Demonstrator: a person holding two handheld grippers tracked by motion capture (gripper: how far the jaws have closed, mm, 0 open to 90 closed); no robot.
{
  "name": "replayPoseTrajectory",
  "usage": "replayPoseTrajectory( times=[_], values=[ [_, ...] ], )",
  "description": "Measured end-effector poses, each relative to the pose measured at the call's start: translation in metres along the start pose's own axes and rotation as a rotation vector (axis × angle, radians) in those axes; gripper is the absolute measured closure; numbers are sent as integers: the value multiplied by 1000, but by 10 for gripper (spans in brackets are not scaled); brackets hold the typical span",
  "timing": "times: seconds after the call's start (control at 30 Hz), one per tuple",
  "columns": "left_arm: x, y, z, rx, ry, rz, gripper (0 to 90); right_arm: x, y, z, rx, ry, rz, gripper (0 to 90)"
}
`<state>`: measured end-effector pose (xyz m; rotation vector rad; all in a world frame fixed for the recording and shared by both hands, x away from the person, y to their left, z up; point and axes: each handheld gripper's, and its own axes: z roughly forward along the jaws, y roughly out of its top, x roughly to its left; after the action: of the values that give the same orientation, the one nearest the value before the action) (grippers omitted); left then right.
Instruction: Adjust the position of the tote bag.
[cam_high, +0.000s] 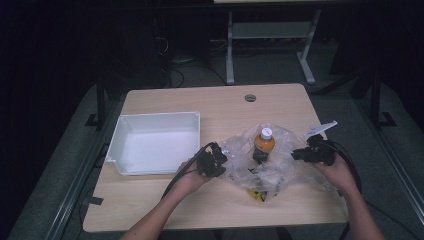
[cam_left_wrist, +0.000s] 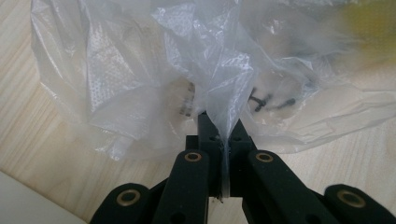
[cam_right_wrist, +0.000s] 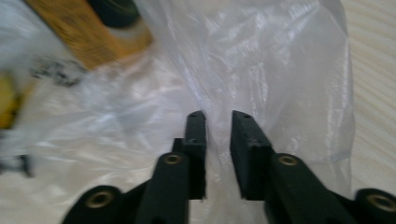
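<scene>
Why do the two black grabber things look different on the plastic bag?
The left gripper has its fingers pinched shut on a fold of the clear crinkly plastic bag; the right gripper has a gap between its fingers, with the bag's film loose there. The left grips the bag's left edge, the right its right edge. Both are black.

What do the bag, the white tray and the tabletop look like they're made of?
Bag: thin clear plastic film, glossy, crinkled, see-through to the bottle inside. White tray: probably rigid plastic, smooth matte walls with a rolled rim. Tabletop: light wood grain, likely laminate or veneer; which one cannot be told.
</scene>
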<state>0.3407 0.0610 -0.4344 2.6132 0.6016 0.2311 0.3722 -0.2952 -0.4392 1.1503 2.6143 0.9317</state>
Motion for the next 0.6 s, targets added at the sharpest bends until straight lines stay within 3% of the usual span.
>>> replayPoseTrajectory(
  times=[0.27,0.4,0.6],
  values=[
    [-2,-1,-3,-14,18,-2,887,20,2,-31,-85,18,-39,631],
    [-2,-1,-3,-22,24,-8,887,39,6,-45,-149,70,-100,607],
    [-1,-2,-4,-23,25,-10,887,71,12,-49,-177,176,-194,565]
  ],
)
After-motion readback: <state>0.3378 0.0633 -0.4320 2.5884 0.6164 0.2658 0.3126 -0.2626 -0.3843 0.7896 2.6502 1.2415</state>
